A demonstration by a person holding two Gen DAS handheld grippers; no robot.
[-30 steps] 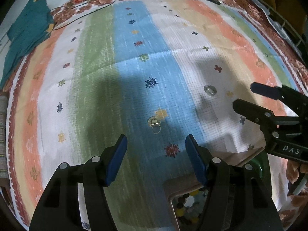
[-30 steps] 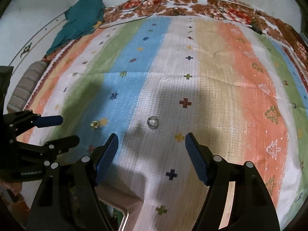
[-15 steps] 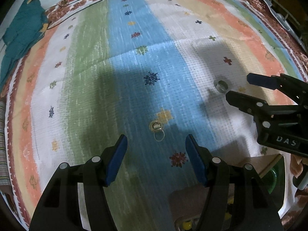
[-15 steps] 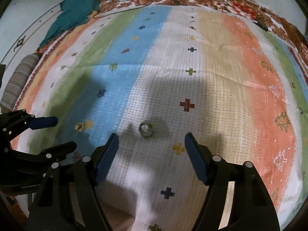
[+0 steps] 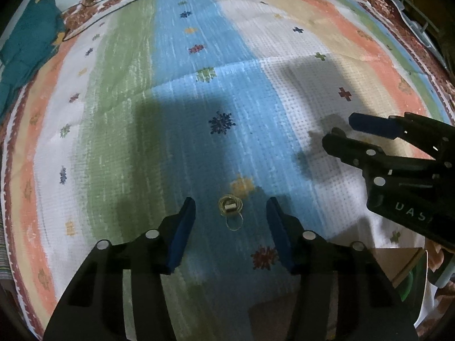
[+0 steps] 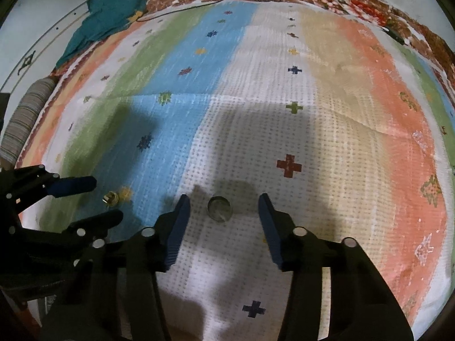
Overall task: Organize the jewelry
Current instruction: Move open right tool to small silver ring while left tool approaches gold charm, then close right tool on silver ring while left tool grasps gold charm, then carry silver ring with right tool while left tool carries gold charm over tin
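Note:
A gold ring with a small hoop (image 5: 231, 207) lies on the blue stripe of the bedspread, just ahead of and between the fingers of my left gripper (image 5: 231, 213), which is open and empty. It also shows in the right wrist view (image 6: 111, 198). A silver ring (image 6: 219, 208) lies on the white stripe, between the tips of my open, empty right gripper (image 6: 221, 211). In the left wrist view the right gripper (image 5: 341, 132) hides the silver ring. In the right wrist view the left gripper (image 6: 96, 199) is at the left edge.
The striped bedspread (image 6: 327, 113) covers the whole surface. A teal cloth (image 6: 113, 8) and a thin cable (image 6: 193, 0) lie at the far edge. A rolled striped cloth (image 6: 25, 113) is at left. A cardboard box corner (image 5: 398, 258) is at lower right.
Both grippers have moved forward and down toward the bedspread. The gold ring now sits between the left fingertips and the silver ring between the right fingertips. Both stay open.

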